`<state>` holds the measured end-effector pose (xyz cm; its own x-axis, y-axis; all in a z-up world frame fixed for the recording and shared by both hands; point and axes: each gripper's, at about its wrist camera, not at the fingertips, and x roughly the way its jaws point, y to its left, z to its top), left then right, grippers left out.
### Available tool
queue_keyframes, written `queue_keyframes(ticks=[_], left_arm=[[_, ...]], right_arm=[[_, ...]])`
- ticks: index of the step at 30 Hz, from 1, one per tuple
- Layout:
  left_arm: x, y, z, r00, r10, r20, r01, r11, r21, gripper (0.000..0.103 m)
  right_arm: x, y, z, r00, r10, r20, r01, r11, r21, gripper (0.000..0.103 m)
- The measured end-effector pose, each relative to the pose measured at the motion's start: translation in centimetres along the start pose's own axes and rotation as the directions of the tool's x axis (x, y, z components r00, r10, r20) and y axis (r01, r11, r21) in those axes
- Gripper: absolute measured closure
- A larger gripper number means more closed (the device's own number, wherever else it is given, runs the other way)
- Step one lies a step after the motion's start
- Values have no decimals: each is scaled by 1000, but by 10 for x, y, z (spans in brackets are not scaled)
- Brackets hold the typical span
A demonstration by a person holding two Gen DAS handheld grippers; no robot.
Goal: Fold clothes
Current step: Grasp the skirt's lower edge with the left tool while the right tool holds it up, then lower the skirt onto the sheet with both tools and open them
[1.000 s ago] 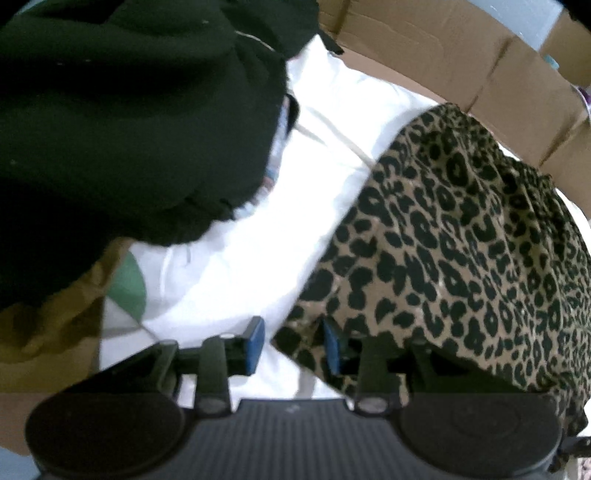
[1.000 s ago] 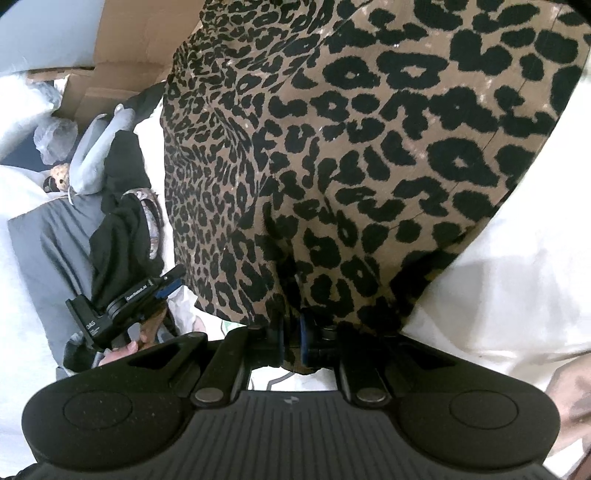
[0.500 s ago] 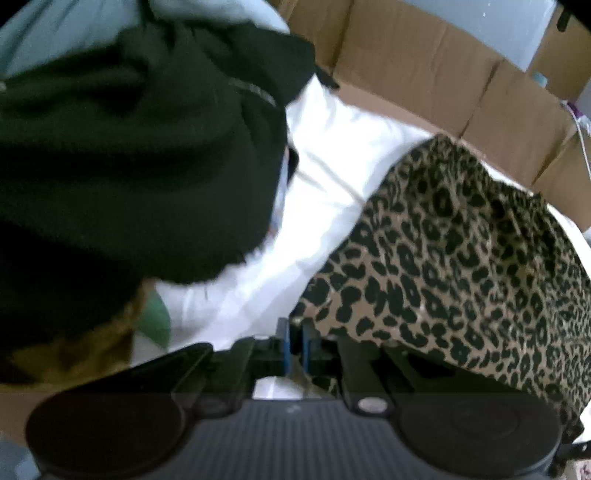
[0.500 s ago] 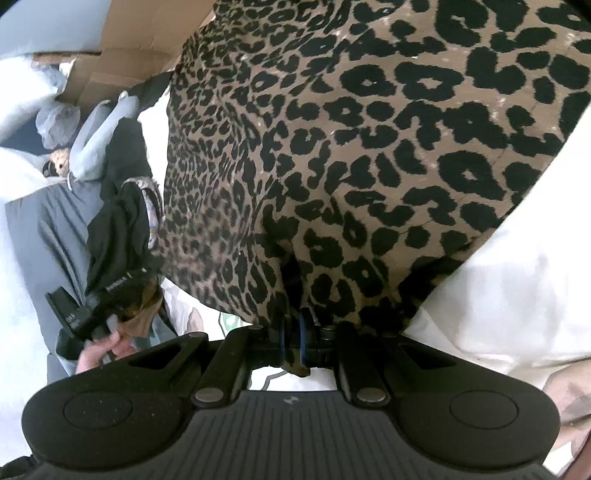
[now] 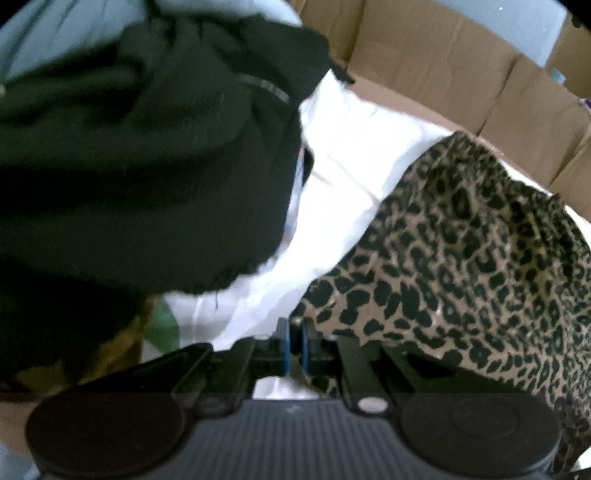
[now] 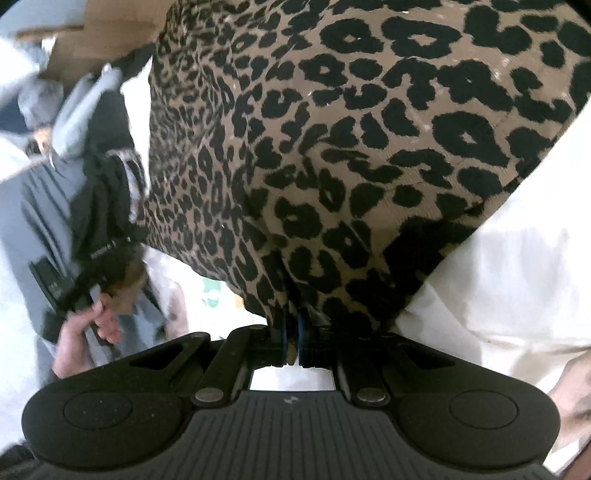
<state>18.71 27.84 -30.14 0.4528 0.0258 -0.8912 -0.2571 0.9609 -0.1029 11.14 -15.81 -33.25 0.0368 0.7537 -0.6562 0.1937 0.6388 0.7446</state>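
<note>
A leopard-print garment [image 5: 461,258] lies spread over a white sheet [image 5: 351,166]. In the left wrist view my left gripper [image 5: 294,343] is shut on the garment's near left corner, with the blue pads pinching the fabric edge. In the right wrist view the same garment [image 6: 351,129] fills most of the frame, bunching down into my right gripper [image 6: 291,343], which is shut on its edge. At the left of that view a hand [image 6: 85,332] holds the left gripper [image 6: 66,280], blurred, at the garment's other corner.
A bulky black garment [image 5: 129,166] is heaped at the left with light blue cloth [image 5: 74,29] behind it. Cardboard walls [image 5: 443,66] run along the back. Grey clothing [image 6: 37,206] lies at the far left; a white cloth [image 6: 517,277] lies at the right.
The left jaws, open beside the leopard corner a second ago, have closed on it. The right gripper has kept its hold, and the fabric has shifted slightly.
</note>
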Motion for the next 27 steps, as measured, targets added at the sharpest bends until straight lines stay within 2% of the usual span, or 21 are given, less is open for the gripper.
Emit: queue_keyframes(ticks=[1, 7, 10, 14, 21, 25, 27], left_arm=[[1, 1, -1, 1000, -1, -2, 1, 1000, -3, 96], [-27, -5, 7, 999, -4, 47, 4, 1000, -4, 96], [-38, -9, 8, 999, 3, 44, -3, 1000, -7, 96], [-24, -4, 2, 999, 34, -1, -34, 999, -39, 96], [-5, -9, 2, 996, 71, -47, -72, 997, -12, 95], [-19, -17, 7, 997, 66, -32, -67, 998, -13, 89], [-29, -21, 9, 998, 69, -16, -69, 997, -16, 88]], right_arm=[[0, 1, 0, 1000, -11, -3, 11, 1000, -14, 100], [-12, 7, 4, 999, 47, -12, -47, 999, -13, 100], [-12, 5, 4, 999, 40, -17, -40, 999, -11, 100], [-4, 0, 4, 999, 18, -32, -18, 1000, -7, 100], [1, 5, 7, 999, -16, -47, 14, 999, -46, 99], [-15, 8, 10, 999, -1, -36, -1, 998, -63, 91], [-27, 10, 11, 1000, 1, -21, -3, 996, -86, 83]])
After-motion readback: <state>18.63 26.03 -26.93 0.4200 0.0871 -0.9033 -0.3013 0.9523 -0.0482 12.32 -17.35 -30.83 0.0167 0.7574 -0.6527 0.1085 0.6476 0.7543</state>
